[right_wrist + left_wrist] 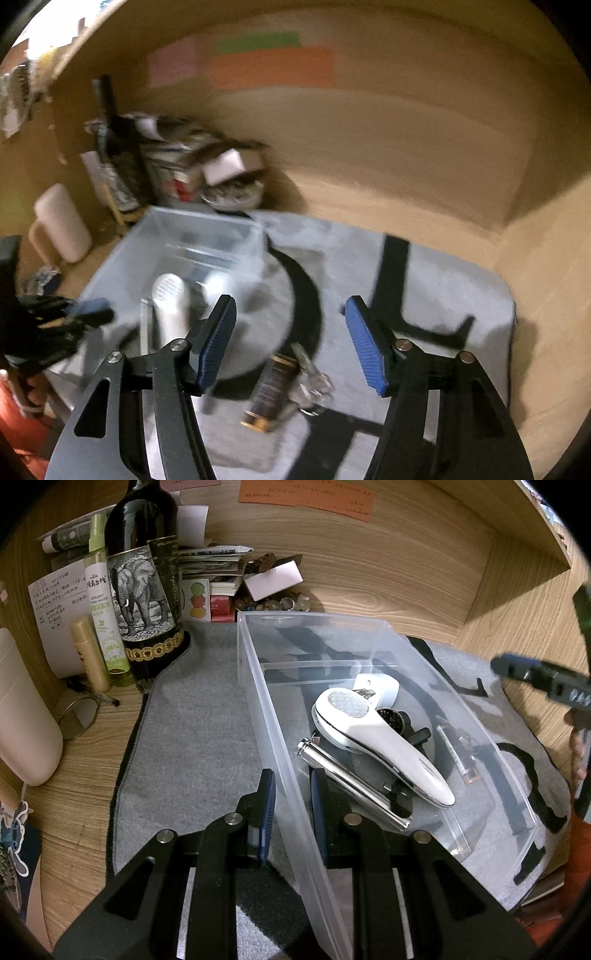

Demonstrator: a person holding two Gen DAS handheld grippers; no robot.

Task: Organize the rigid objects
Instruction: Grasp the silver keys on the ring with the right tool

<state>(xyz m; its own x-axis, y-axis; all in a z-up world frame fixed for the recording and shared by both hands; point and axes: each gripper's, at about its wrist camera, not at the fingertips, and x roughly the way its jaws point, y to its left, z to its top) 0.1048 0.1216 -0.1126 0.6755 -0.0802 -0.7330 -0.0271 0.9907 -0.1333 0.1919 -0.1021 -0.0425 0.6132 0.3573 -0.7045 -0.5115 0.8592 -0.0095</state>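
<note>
A clear plastic bin [369,633] stands on the grey mat [192,738]. In it lie a white handheld device [384,738], a silver metal tool [351,779], a white charger block [382,685] and small dark pieces. My left gripper [293,786] is shut on the bin's near side wall, one pad on each side of it. My right gripper [291,321] hangs open and empty over the mat, right of the bin [207,225]; this view is blurred. Below it lie a dark cylinder with gold ends [269,391] and a small clear-and-metal item [310,380].
A dark bottle with an elephant label [144,590], a spray bottle [103,602], a gold tube [88,653], glasses [79,716] and a white rounded container [26,716] crowd the left. Stacked papers and boxes [214,572] sit against the wooden back wall.
</note>
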